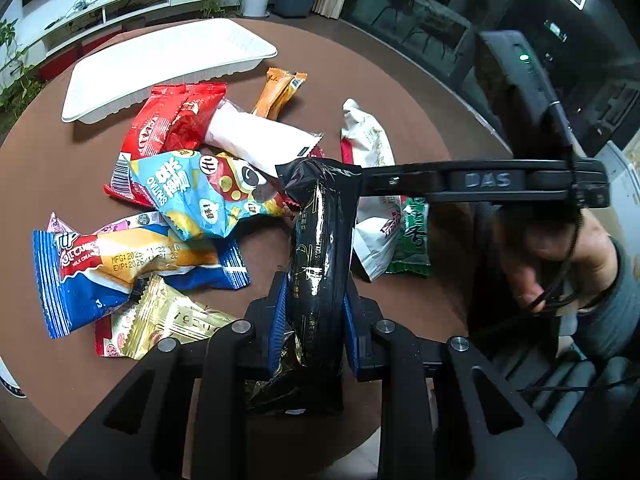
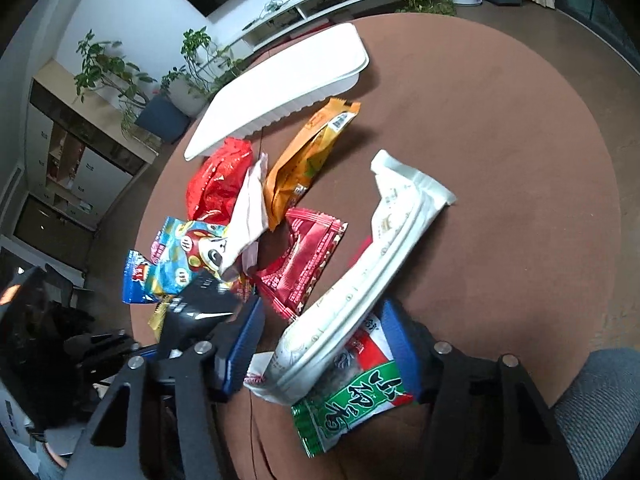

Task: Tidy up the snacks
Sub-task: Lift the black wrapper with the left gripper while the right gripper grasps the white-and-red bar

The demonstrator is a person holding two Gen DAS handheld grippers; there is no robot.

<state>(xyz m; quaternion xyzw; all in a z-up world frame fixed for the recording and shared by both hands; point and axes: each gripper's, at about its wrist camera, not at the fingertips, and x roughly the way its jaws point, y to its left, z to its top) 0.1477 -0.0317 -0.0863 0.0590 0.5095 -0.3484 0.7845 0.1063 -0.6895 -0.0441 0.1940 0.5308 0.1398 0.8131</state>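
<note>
In the left wrist view my left gripper is shut on a long black snack packet, which hangs lifted above the brown round table. Its top end sits by a finger of the right gripper. In the right wrist view my right gripper straddles a long white packet that lies over a green packet. A gap shows at the left blue pad, so the jaws stand open around it. A white tray lies at the far side of the table.
A pile of snacks lies left of centre: a light blue cartoon packet, a red packet, an orange packet, a blue roll-cake packet and a gold packet. A dark red packet lies beside the white one. A person's hand is at right.
</note>
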